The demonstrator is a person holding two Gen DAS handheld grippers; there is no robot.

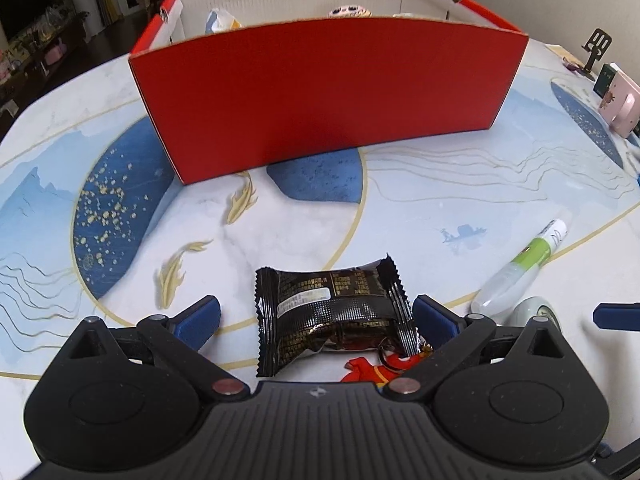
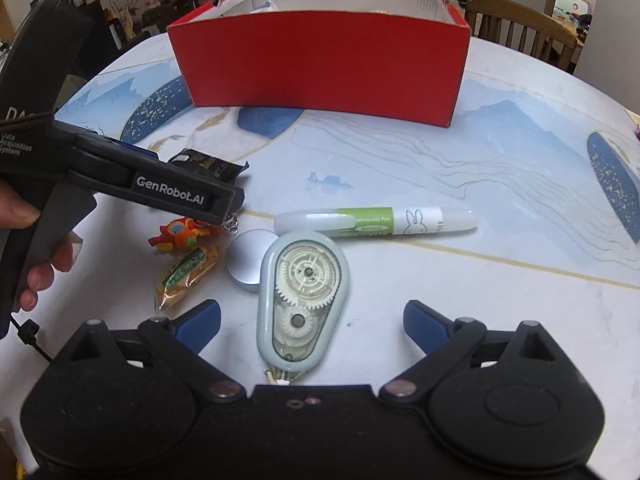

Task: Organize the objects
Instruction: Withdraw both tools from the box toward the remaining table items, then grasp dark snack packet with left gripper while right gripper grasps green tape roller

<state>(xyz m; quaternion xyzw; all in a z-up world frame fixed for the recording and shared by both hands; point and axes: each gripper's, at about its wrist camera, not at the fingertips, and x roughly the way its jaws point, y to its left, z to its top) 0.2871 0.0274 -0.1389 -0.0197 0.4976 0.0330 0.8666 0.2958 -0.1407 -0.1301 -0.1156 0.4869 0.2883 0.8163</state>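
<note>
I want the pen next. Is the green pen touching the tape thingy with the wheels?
Cannot tell. In the right wrist view the green pen lies right along the tape dispenser's top edge, with no gap showing, but no clear contact either.

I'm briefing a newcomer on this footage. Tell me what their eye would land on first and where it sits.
The big red box dominates the far middle of the patterned table, open-topped with items inside. Nearer, the open left gripper straddles a black snack packet. The open right gripper frames a pale correction tape dispenser, with a green-and-white pen lying just beyond it.
</note>
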